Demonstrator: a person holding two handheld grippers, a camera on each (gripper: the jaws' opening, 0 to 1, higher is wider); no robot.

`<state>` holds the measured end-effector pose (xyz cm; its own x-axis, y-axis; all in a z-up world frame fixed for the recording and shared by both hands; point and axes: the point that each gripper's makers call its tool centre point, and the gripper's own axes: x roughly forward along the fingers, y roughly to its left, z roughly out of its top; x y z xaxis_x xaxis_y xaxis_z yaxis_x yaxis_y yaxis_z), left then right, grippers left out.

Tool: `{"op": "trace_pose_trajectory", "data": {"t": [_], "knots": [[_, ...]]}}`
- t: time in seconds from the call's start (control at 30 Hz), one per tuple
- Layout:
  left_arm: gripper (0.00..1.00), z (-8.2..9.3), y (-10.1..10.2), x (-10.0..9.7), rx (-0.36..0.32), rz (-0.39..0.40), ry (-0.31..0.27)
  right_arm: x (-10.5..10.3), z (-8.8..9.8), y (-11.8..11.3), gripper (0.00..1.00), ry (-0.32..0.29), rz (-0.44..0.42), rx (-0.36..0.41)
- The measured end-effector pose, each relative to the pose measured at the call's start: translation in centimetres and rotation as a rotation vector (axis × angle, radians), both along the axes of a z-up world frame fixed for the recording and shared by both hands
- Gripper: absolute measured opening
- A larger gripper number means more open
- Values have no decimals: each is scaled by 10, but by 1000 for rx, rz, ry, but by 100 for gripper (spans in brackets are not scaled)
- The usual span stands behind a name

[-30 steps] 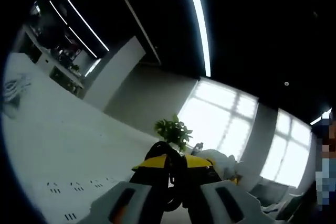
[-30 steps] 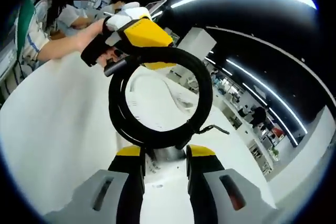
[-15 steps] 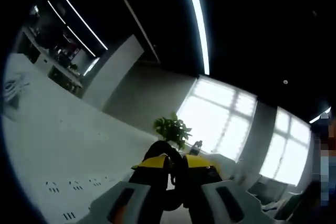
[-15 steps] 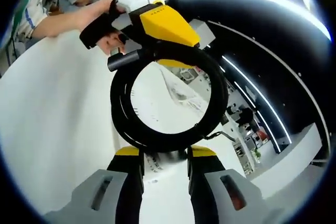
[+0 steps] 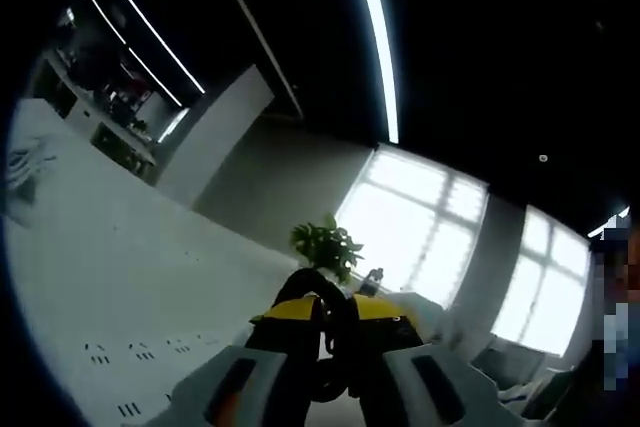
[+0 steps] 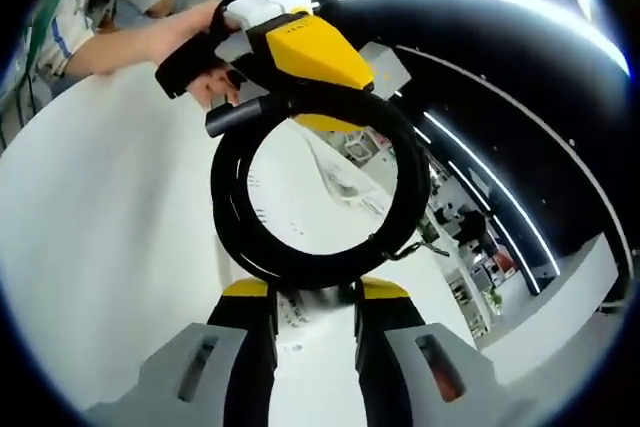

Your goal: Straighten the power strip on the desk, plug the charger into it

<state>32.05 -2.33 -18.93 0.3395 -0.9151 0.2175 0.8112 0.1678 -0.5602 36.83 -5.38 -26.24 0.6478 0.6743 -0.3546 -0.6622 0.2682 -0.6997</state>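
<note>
Between both tongs: coiled black cable (image 6: 312, 192), gripped at opposite ends.

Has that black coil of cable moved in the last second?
Cannot tell. The black cable coil stays gripped between both grippers; it sits slightly differently in the right gripper view, but the background shifted too, so the camera moved.

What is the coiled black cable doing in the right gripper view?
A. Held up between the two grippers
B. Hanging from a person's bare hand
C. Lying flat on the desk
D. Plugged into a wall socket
A: the coiled black cable is pinched below by the right gripper and above by the left gripper, off the white desk.
</note>
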Motion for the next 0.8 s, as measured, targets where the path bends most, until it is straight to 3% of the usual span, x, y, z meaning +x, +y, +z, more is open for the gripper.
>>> {"op": "trace_pose_trajectory", "data": {"t": [0.23,0.5,0.8], "knots": [[10,0,-1,-1,-4,-7,1,0,-1,2,27,-2,-8,-5],[10,0,-5,-2,1,-23,1,0,1,-2,25,56,12,50],[10,-1,-2,-1,13,-15,-9,1,-1,1,27,142,14,-142]]}}
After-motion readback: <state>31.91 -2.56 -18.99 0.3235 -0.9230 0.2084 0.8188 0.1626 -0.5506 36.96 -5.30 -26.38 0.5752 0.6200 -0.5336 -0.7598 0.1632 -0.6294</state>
